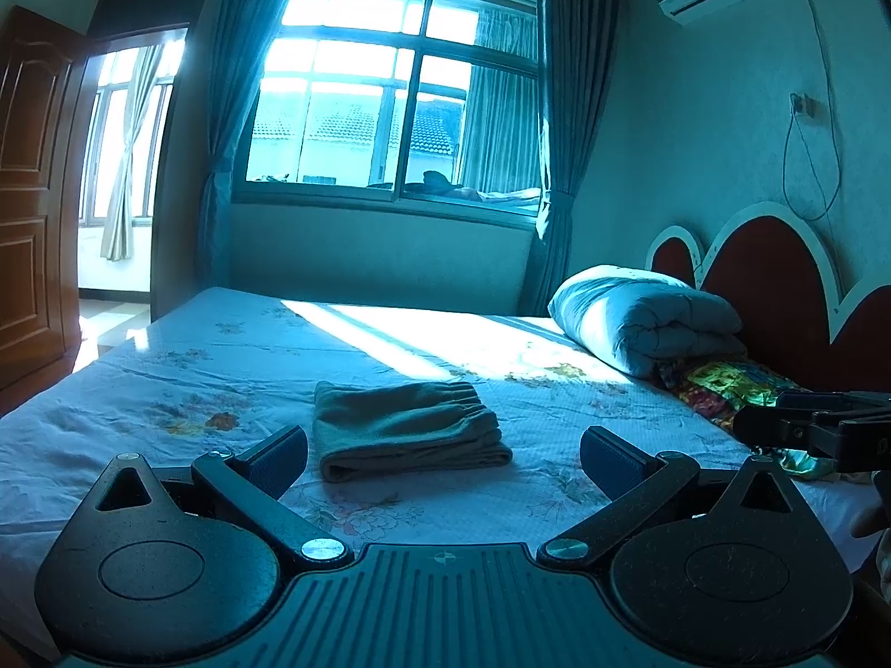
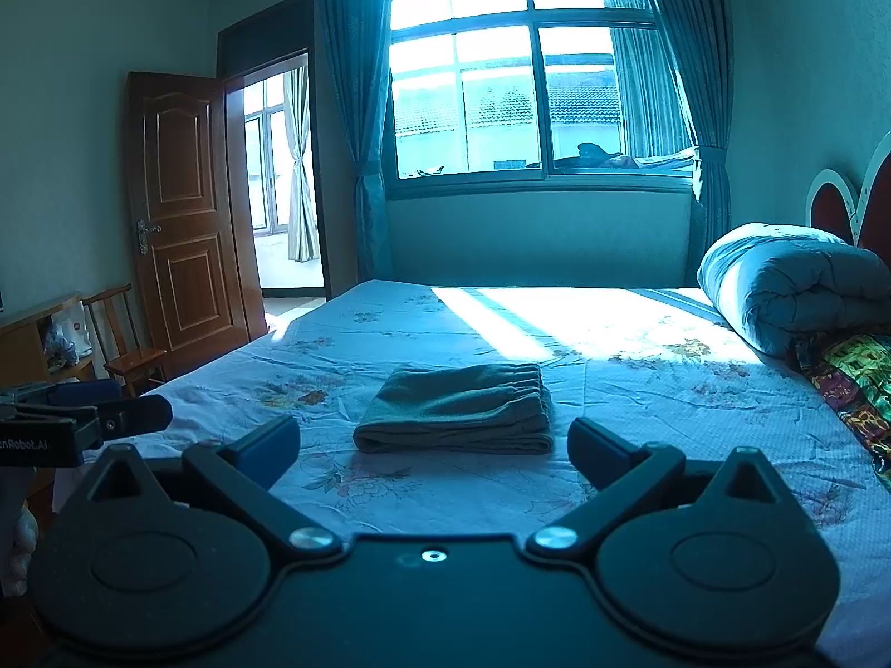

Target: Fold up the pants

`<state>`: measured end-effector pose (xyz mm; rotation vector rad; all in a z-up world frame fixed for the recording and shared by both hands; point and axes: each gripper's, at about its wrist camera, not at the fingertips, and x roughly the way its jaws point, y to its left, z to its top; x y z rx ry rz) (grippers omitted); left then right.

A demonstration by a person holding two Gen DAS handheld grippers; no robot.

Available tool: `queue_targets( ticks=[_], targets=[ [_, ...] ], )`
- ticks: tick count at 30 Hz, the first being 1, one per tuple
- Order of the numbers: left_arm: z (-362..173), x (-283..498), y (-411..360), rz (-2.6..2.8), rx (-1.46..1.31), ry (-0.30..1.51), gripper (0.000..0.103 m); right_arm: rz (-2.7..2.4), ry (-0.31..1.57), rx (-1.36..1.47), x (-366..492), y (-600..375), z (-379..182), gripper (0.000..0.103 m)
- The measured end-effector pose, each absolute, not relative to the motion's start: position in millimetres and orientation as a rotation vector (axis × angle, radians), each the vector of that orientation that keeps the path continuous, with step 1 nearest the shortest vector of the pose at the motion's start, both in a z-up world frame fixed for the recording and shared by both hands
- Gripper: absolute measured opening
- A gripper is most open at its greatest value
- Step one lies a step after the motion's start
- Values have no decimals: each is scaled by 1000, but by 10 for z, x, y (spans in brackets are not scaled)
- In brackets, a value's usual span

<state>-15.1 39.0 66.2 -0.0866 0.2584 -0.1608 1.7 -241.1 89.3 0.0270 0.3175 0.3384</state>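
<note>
Item: pants, folded into a compact bundle, lay mid-bed, well clear of its edges. Your left gripper and right gripper hung short of it, fingers spread, holding nothing. Folding looked finished; next, at most, you needed to smooth the bundle.

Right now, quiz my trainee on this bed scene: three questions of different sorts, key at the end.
1. True or false: the pants lie folded on the bed sheet.
2. The rolled quilt sits: A) by the headboard B) on the floor C) on the pants.
3. Fill in: the left gripper and right gripper have fingers spread ____.

Key: 1 true; 2 A; 3 open.
</note>
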Motion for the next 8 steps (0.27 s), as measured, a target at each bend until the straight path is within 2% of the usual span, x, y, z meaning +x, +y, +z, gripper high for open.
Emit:
queue_targets(
  ticks=[8],
  targets=[
    [680, -136, 458, -153, -117, 252, 103, 335, 318, 29, 22, -2419, 889, 97]
  ],
)
